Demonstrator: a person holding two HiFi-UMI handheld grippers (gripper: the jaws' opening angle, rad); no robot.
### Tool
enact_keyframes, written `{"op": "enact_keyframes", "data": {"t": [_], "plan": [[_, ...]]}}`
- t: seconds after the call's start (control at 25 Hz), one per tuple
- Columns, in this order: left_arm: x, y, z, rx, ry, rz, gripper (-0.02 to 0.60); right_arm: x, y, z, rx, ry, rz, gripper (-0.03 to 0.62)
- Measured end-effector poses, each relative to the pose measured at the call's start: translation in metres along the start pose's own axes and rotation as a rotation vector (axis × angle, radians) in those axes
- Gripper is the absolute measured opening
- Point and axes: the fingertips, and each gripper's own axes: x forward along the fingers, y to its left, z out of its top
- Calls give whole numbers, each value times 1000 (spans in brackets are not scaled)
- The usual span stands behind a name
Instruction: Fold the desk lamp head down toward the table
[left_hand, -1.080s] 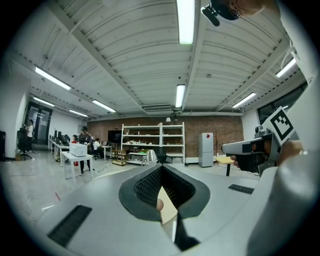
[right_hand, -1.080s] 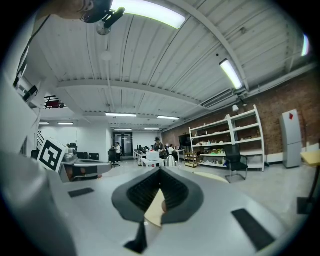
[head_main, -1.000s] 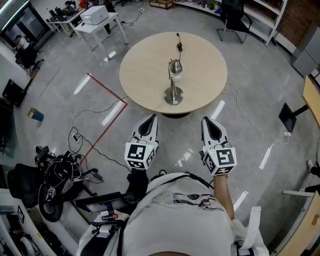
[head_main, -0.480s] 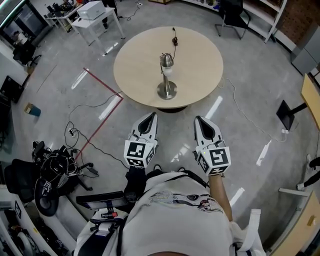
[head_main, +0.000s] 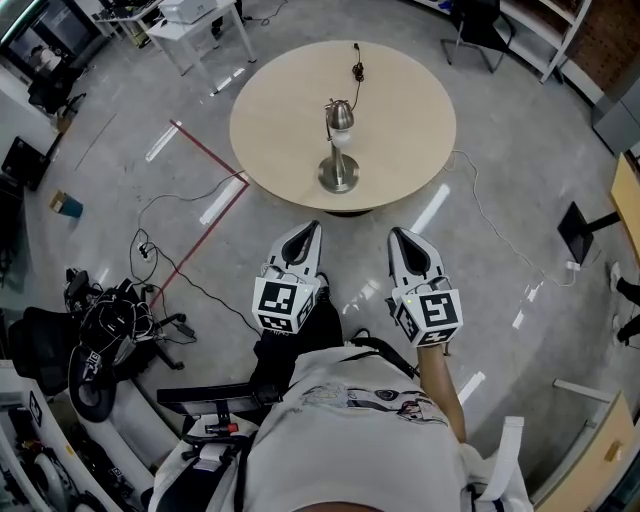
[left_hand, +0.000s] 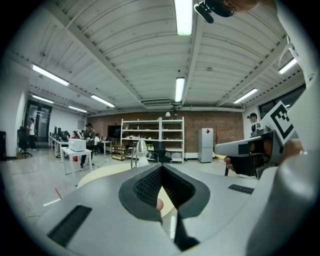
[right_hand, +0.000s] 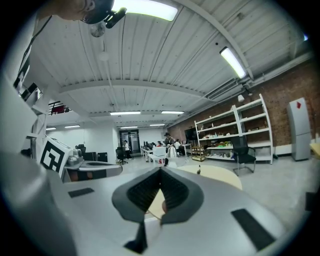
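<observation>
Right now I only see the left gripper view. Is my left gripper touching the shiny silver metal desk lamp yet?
Observer: No. The left gripper hangs over the grey floor, short of the round beige wooden table where the shiny silver metal desk lamp stands.
Operator: Is anything else on that table?
Observer: Yes, a thin black cord lies beyond the lamp.
Operator: Are my other jaws open?
Observer: No, the right gripper is shut, empty.

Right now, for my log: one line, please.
left claw: shut, empty | right claw: shut, empty | lamp: standing, untouched, on table
</observation>
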Motion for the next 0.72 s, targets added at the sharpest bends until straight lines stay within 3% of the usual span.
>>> {"op": "enact_keyframes", "data": {"t": [0.72], "plan": [[117,120,14,-4,20,-106,0,154,-42,25,-5,5,-124,2]]}}
